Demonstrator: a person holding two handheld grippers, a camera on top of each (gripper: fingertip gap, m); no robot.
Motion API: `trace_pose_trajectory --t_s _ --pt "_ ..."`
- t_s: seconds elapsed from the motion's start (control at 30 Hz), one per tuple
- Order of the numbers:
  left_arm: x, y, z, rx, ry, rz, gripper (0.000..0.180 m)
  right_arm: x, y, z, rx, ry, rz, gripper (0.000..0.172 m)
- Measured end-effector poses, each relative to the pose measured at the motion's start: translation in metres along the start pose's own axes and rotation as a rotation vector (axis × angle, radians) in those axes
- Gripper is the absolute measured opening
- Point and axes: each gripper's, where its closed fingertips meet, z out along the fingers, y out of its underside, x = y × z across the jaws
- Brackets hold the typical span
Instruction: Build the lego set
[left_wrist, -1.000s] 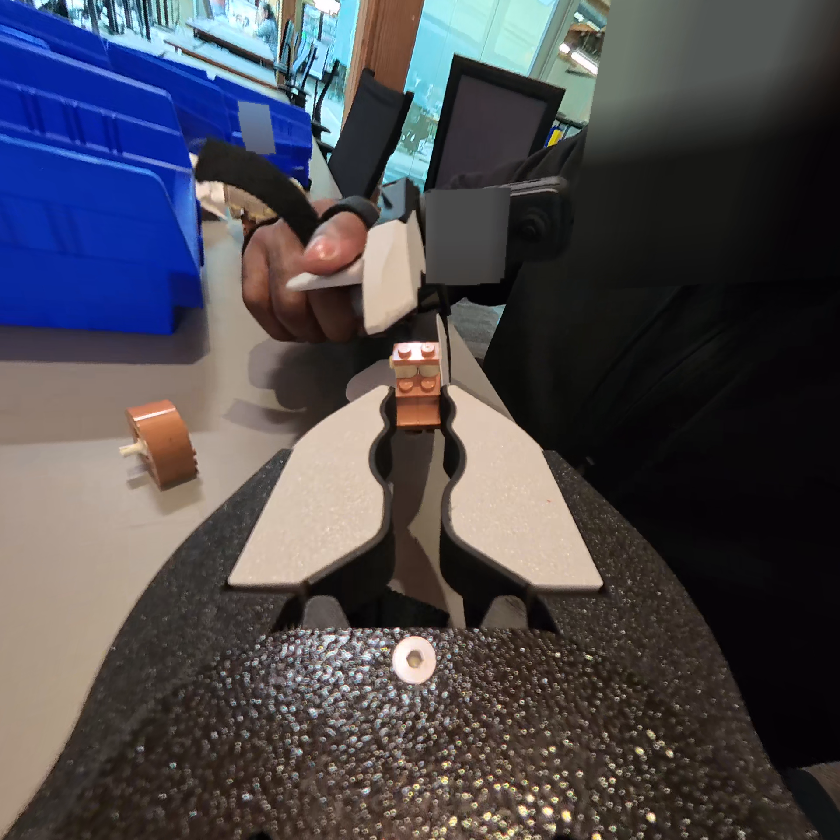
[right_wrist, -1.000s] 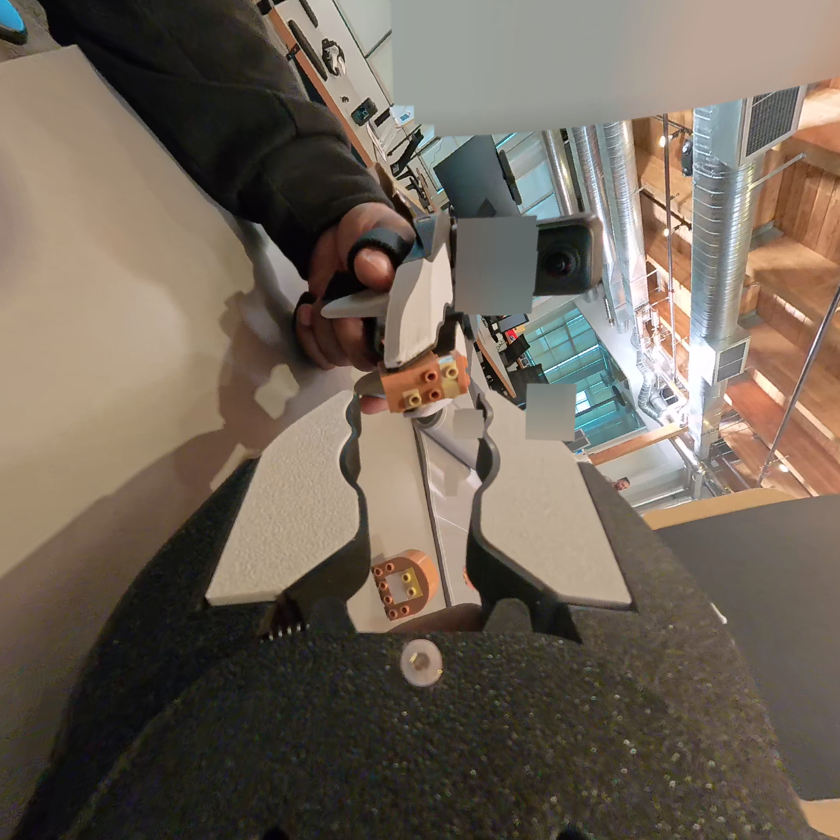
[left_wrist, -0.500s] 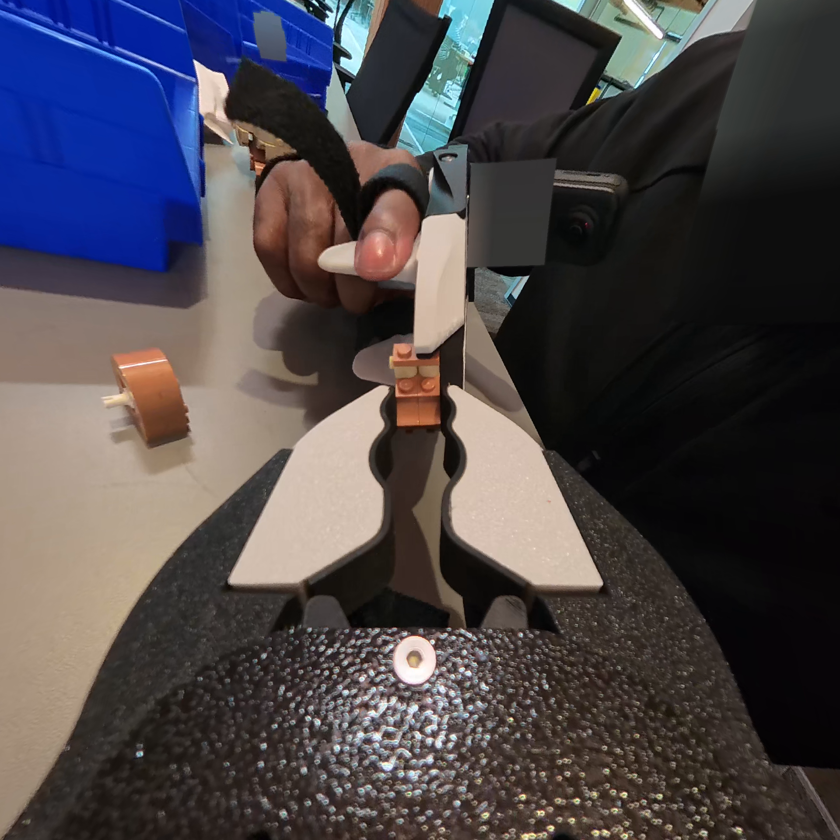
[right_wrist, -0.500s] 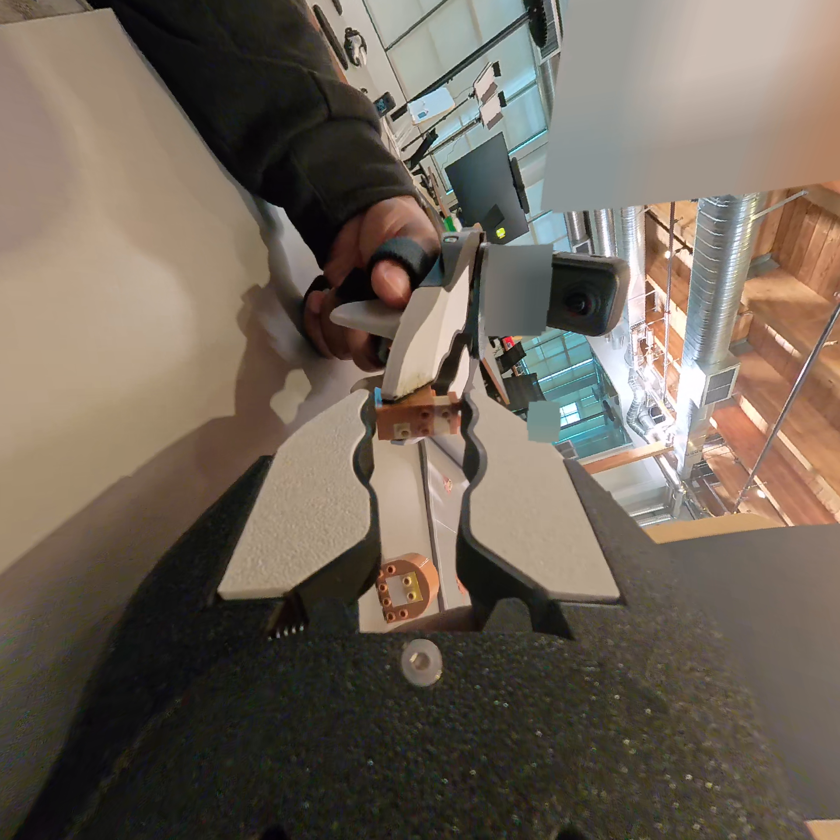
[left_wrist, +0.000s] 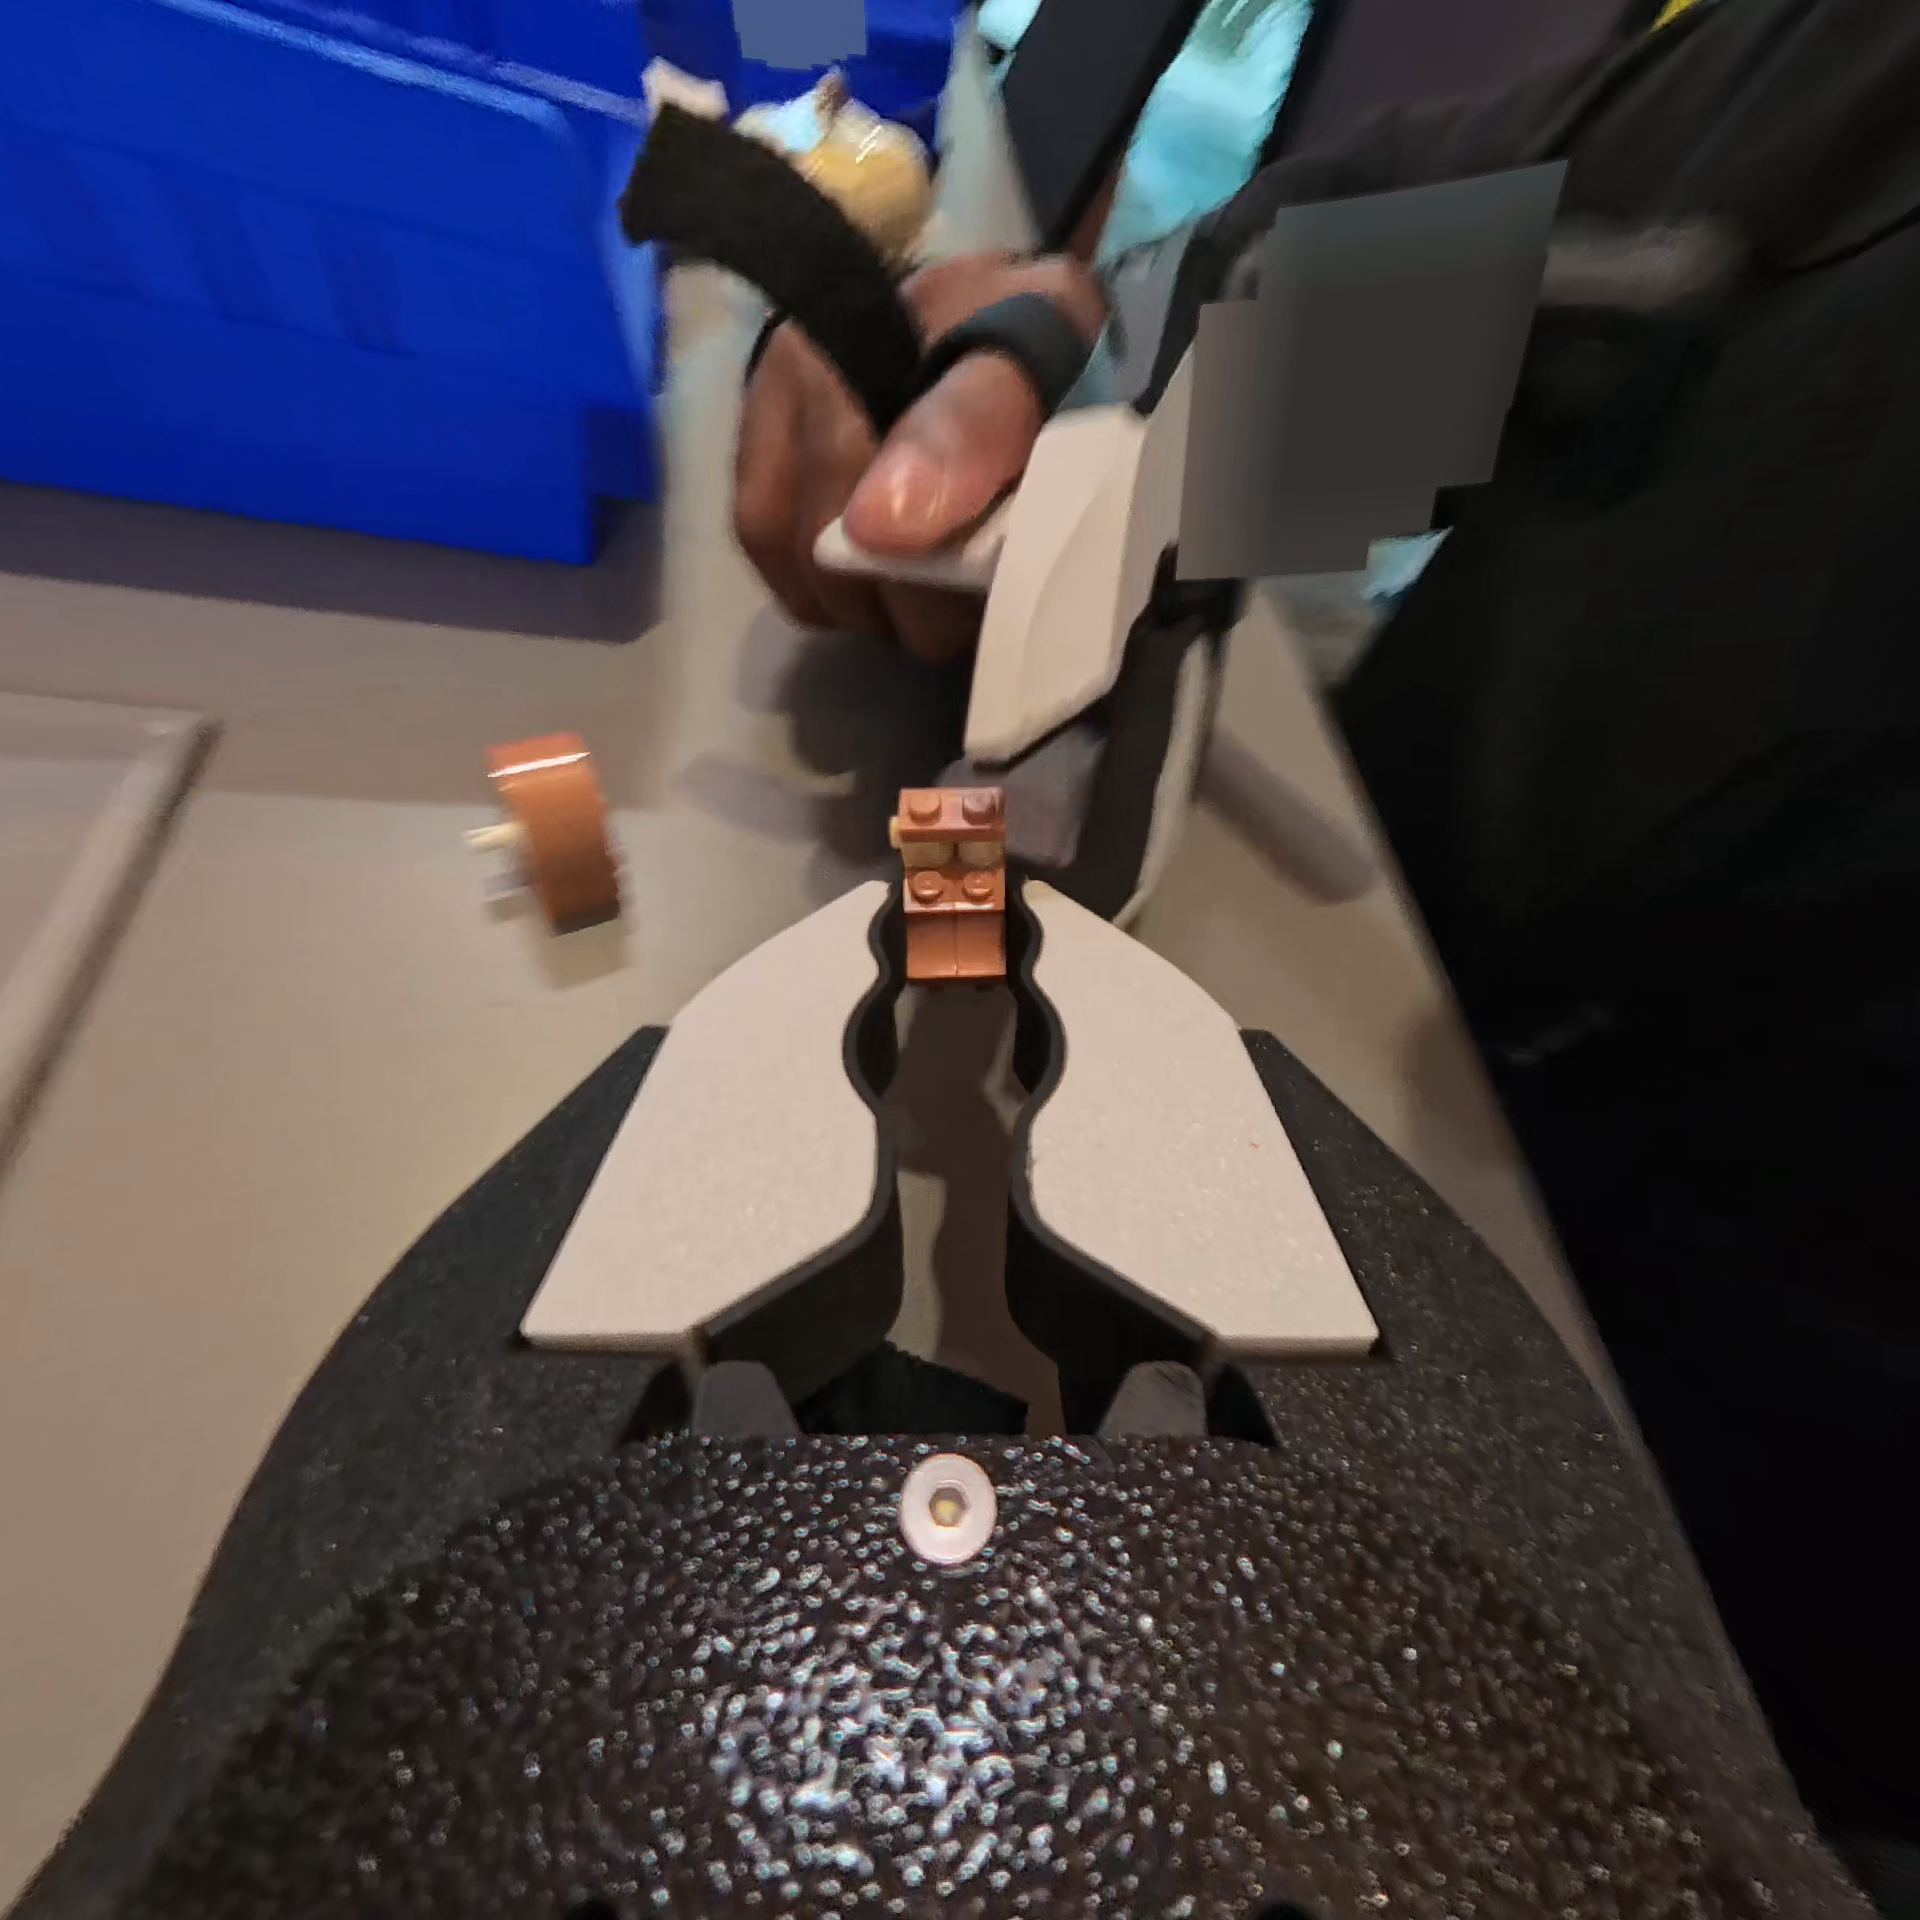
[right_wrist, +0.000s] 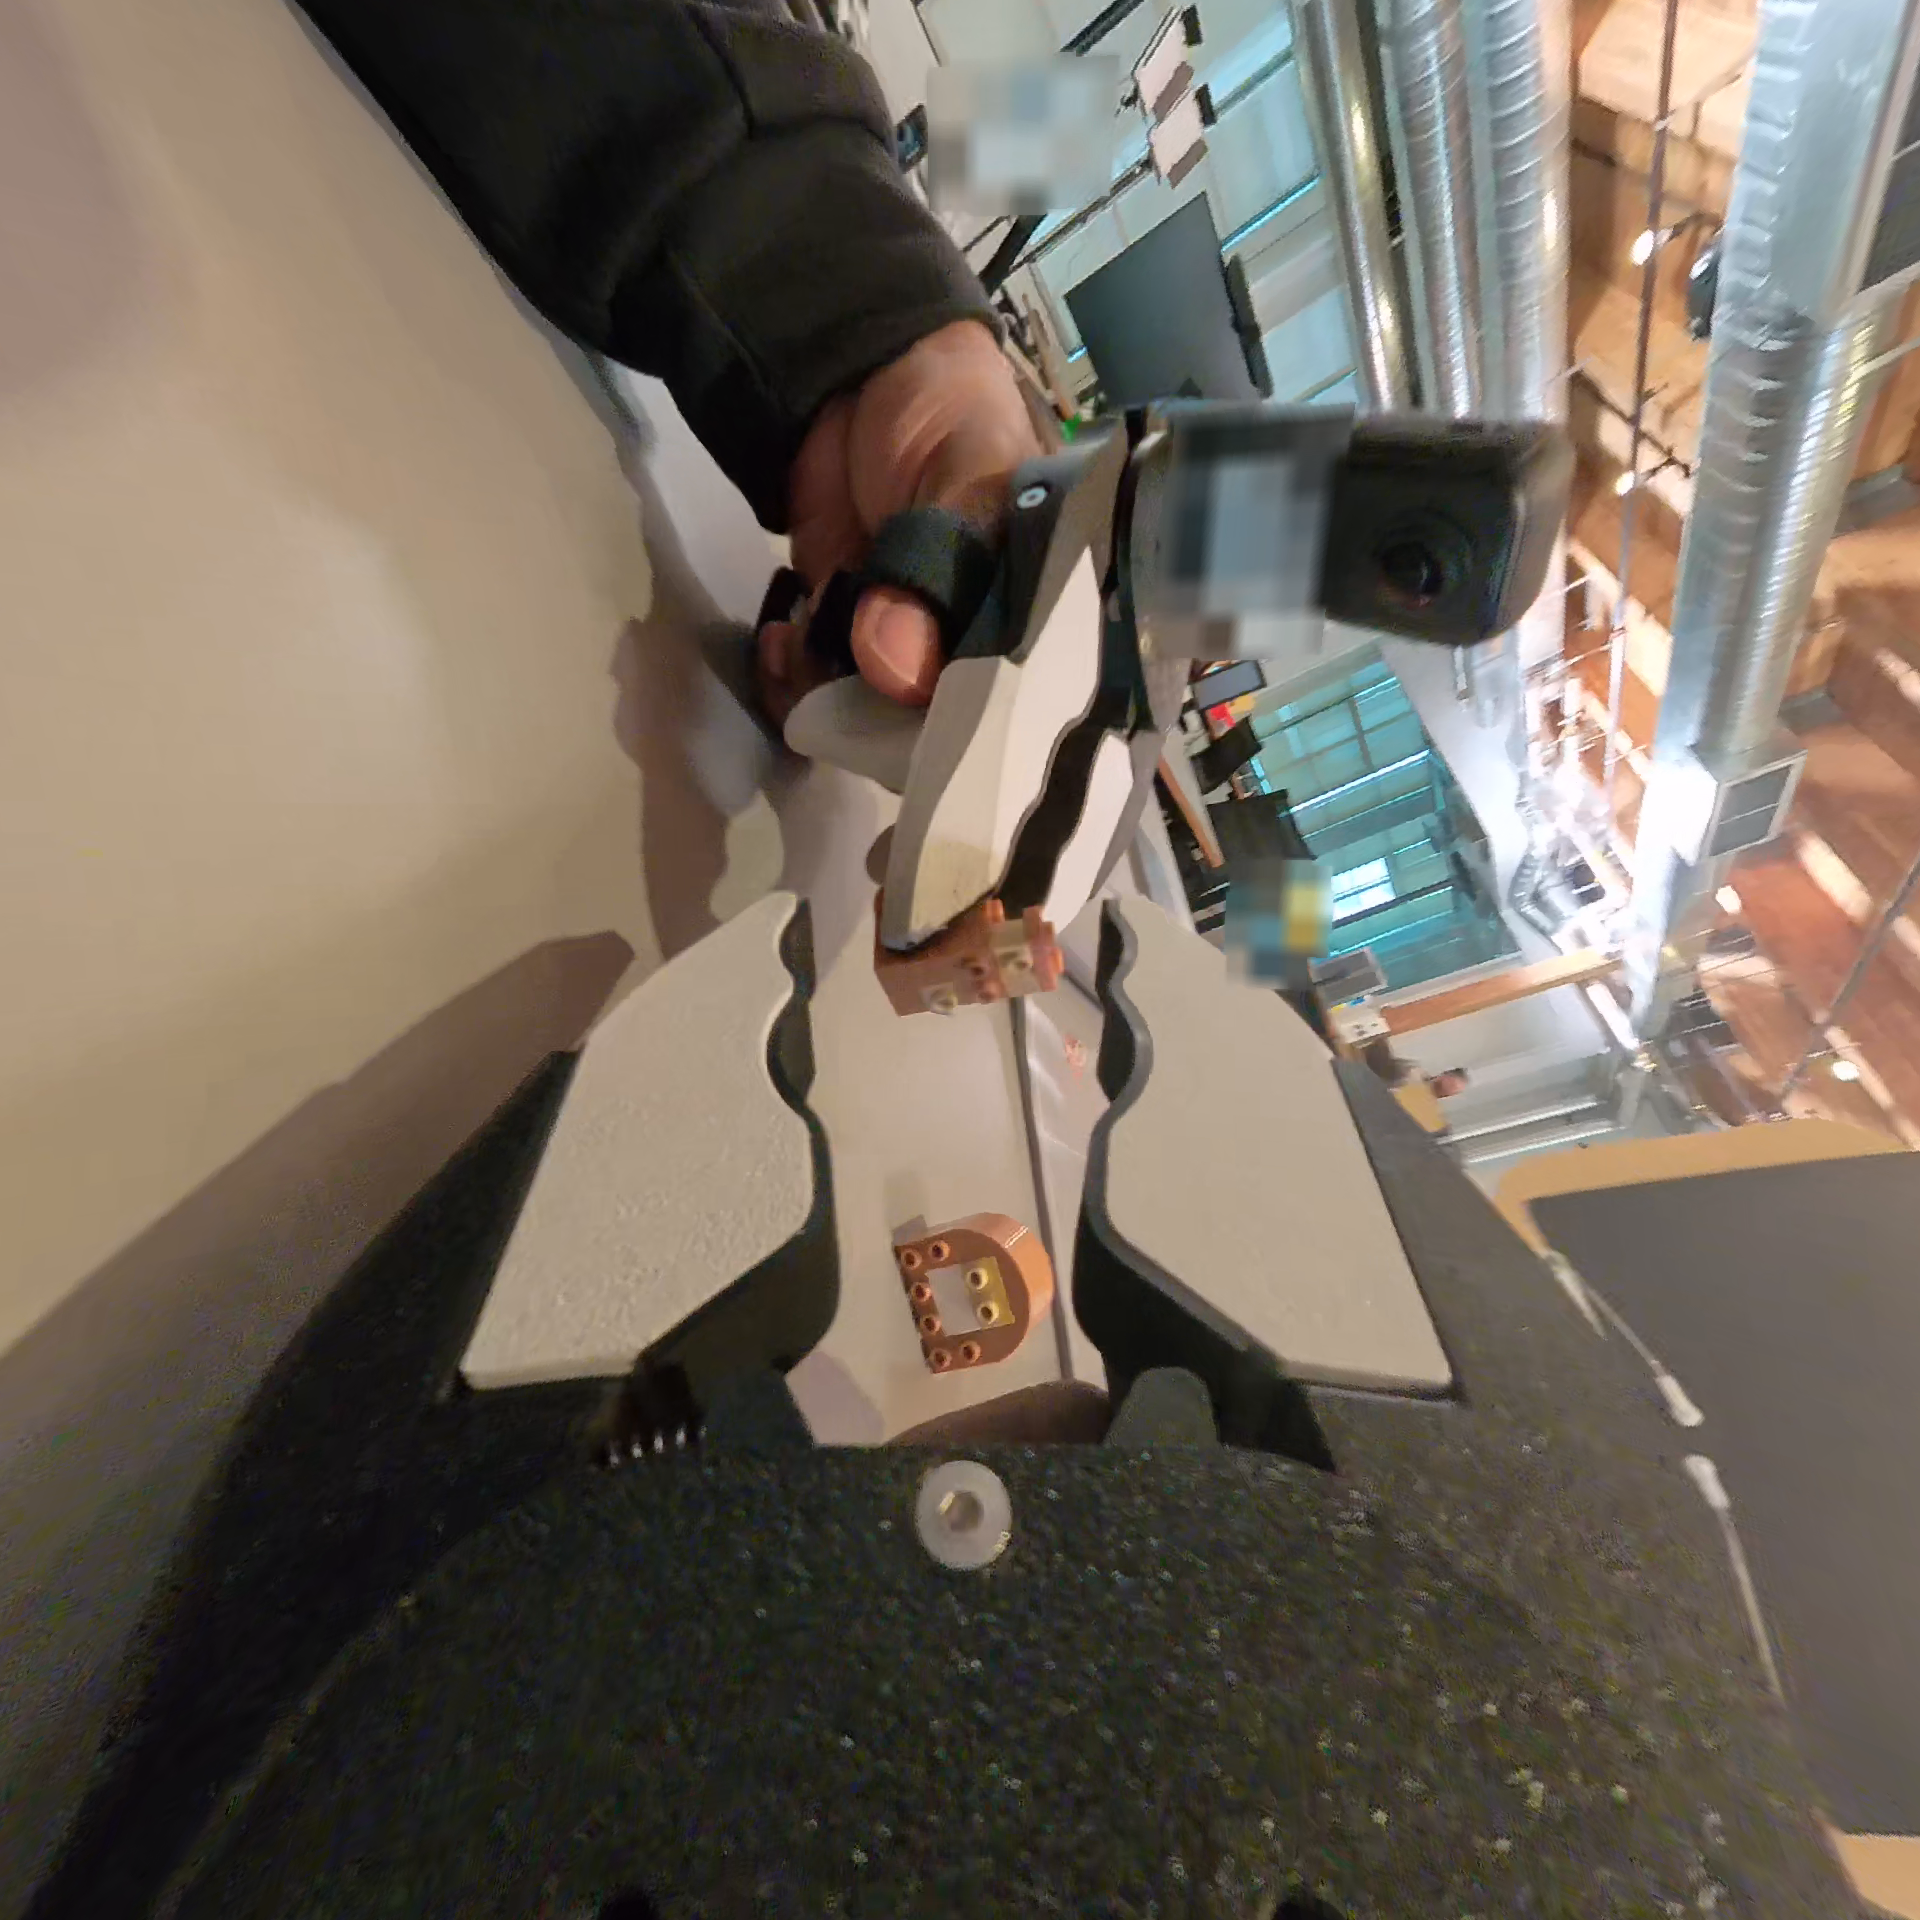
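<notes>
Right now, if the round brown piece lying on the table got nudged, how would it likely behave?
The round brown piece rests on its curved edge, so it would probably roll. It looks like hard, glossy plastic, likely stiff, light and a bit slippery. Its small cream peg may make it veer.

Brown-and-tan brick stack (left_wrist: 954, 899) — blue bins (left_wrist: 291, 312)

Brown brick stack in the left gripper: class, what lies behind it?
Behind the brown brick stack sits the right gripper, its fingertips partly hidden; a hand is farther back.

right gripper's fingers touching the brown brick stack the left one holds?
Apart. In the right wrist view the right gripper stands open, grey table showing between each fingertip and the brick stack held by the left gripper.
</notes>
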Motion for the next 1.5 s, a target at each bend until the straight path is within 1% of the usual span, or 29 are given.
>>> trace_pose_trajectory --t_s 0.1,0.17,0.3,0.4,0.5,0.63,0.73,0.8,0.9,1.03,1.13,1.2,1.27,1.4,1.5 --pt "-0.015 0.009 -0.002 -0.079 -0.129 0.065 0.018 0.001 0.001 -0.004 0.011 -0.053 0.124 0.052" --pt "-0.023 0.020 -0.002 -0.173 -0.205 0.125 0.017 0.003 0.005 -0.004 -0.003 -0.081 0.225 0.051" --pt "-0.034 0.045 0.002 -0.353 -0.293 0.191 0.018 0.002 0.022 -0.001 -0.074 -0.111 0.339 0.046" --pt "-0.031 0.047 0.004 -0.359 -0.285 0.186 0.018 -0.001 0.030 0.001 -0.113 -0.125 0.369 0.045" --pt "-0.030 0.048 0.002 -0.364 -0.275 0.186 0.019 0.000 0.030 0.001 -0.111 -0.125 0.378 0.044" --pt "-0.030 0.048 0.002 -0.352 -0.259 0.176 0.029 0.003 0.030 0.000 -0.098 -0.123 0.407 0.043" --pt "-0.028 0.043 -0.002 -0.314 -0.236 0.176 0.036 0.006 0.030 -0.001 -0.088 -0.116 0.430 0.042" --pt "-0.026 0.036 -0.007 -0.273 -0.222 0.206 0.037 0.008 0.031 -0.001 -0.086 -0.110 0.438 0.042" --pt "-0.028 0.018 -0.018 -0.163 -0.234 0.277 0.037 0.011 0.032 -0.001 -0.088 -0.091 0.451 0.040" --pt "-0.045 -0.009 -0.035 0.009 -0.353 0.312 0.035 0.018 0.034 -0.002 -0.082 -0.052 0.474 0.038" --pt "-0.072 -0.020 -0.048 0.090 -0.529 0.288 0.033 0.026 0.036 -0.002 -0.077 -0.003 0.492 0.036" --pt "-0.086 -0.019 -0.053 0.091 -0.627 0.293 0.034 0.030 0.037 -0.002 -0.073 0.019 0.503 0.036" --pt "-0.094 -0.018 -0.053 0.095 -0.674 0.280 0.035 0.033 0.038 -0.003 -0.068 0.036 0.517 0.035" --pt "-0.100 -0.020 -0.044 0.075 -0.703 0.262 0.036 0.038 0.039 -0.003 -0.060 0.057 0.548 0.034" --pt "-0.109 -0.020 -0.028 0.020 -0.664 0.194 0.036 0.042 0.040 -0.005 -0.051 0.070 0.573 0.033"
